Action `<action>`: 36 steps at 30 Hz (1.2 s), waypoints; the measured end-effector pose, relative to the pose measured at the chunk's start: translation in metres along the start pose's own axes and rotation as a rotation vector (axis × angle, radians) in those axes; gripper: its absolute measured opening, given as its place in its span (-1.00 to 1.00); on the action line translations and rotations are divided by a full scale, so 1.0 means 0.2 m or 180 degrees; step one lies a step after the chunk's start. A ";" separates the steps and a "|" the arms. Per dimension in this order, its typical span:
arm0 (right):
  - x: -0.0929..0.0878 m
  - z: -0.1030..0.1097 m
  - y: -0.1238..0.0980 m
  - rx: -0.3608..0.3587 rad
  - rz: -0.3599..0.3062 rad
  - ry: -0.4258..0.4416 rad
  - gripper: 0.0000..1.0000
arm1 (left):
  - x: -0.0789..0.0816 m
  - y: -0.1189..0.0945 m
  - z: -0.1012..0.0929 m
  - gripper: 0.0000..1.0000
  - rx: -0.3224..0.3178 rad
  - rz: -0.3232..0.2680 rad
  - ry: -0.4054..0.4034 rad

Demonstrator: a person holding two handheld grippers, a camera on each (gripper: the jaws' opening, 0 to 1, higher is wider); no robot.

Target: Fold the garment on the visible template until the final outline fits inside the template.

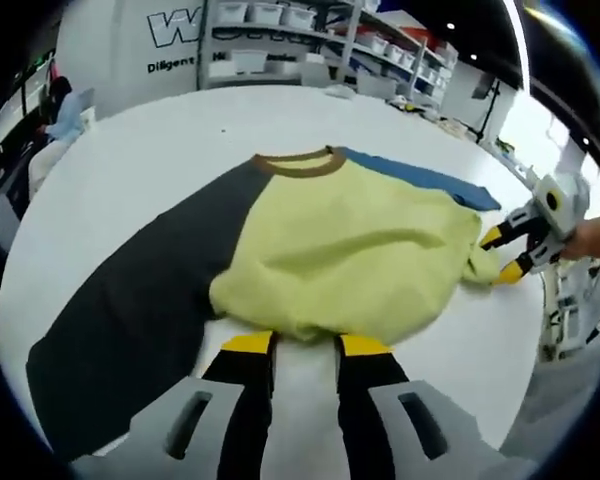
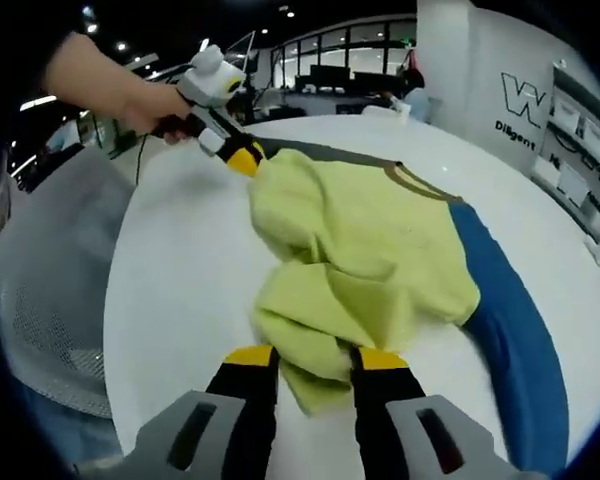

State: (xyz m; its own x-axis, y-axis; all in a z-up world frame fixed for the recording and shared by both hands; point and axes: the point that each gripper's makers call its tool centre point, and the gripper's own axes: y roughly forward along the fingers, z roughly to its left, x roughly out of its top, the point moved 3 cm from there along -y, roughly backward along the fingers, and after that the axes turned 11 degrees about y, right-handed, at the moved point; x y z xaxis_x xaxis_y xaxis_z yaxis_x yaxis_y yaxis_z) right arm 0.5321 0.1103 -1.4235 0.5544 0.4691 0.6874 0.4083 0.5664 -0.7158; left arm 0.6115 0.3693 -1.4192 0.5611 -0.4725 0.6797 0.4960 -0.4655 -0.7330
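2 grippers are at work on 1 garment, and both have cloth between their jaws. My left gripper rises from the bottom of the left gripper view with its yellow-tipped jaws a little apart, and the bunched yellow hem of the garment sits between the tips, so it is clamped on that edge. From there the garment spreads away from me across the round white table: a dark sleeve runs off to the left, the yellow body lies rumpled in the middle with a brown collar at the far side, and a blue sleeve stretches to the right behind it. At the right edge of that view my right gripper pinches a tuft of yellow cloth.

In the right gripper view, my hand holds the left gripper at the upper left, its yellow tips closed on the yellow corner. The garment lies heaped down the middle, folded over itself. My right gripper rises at the bottom, its jaws gripping the lowest yellow fold between them. The blue sleeve curves along the right here, while the dark sleeve is mostly hidden. Shelving with white bins stands behind the table in the left gripper view. I cannot make out a template on the table in either view.
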 end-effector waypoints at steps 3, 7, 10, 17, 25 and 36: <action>0.01 0.03 0.00 0.0068 0.0015 -0.0031 -1.00 | 0.02 -0.01 0.00 -0.96 -0.0007 -0.0054 0.0065; 0.08 0.10 -0.02 0.0335 -0.0151 0.0119 -1.00 | 0.04 -0.05 0.02 -0.98 -0.0042 -0.0106 0.0094; 0.21 0.19 -0.08 0.0775 -0.0449 0.0283 -1.00 | 0.07 -0.08 0.05 -0.98 -0.0068 -0.0114 0.0086; 0.47 0.24 -0.17 0.1060 -0.0836 0.0271 -1.00 | 0.13 -0.11 0.10 -0.93 -0.0046 -0.0048 0.0197; 0.68 0.19 -0.26 0.1113 -0.1170 0.0347 -1.00 | 0.25 -0.22 0.11 -0.50 0.0435 -0.0382 0.0435; 0.86 0.17 -0.39 0.1229 -0.1536 0.0593 -1.00 | 0.44 -0.28 -0.57 -0.41 -0.0065 -0.1256 0.1185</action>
State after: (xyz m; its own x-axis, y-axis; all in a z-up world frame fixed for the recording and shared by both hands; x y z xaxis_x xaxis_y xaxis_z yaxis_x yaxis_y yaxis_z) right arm 0.5707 0.1702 -1.2446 0.5045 -0.0052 0.8634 0.3722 0.9036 -0.2120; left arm 0.5581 0.2691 -1.3144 0.0601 -0.4904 0.8694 0.6064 -0.6739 -0.4220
